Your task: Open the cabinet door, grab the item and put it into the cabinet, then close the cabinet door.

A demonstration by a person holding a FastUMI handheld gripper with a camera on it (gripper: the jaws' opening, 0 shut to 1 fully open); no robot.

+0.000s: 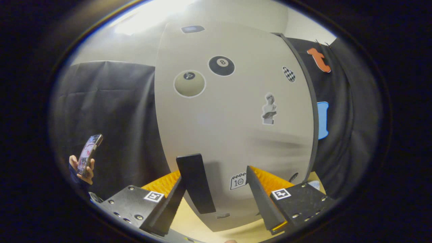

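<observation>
The pale grey cabinet door point(233, 128) stands very close ahead, covered in stickers, with a dark edge along its right side. Whether it sits fully against the cabinet I cannot tell. Low on the door a black upright handle point(195, 182) sticks out. My gripper point(216, 173) is open, its fingers on either side of that handle. The handle lies close to the left finger point(170, 206), while a wide gap separates it from the right finger point(261, 199). Nothing is held between them.
A light wooden tabletop point(192, 226) runs under the door and the fingers. Off to the left, in front of the black cloth wall point(114, 114), a person's hand point(88, 172) holds up a phone point(88, 152).
</observation>
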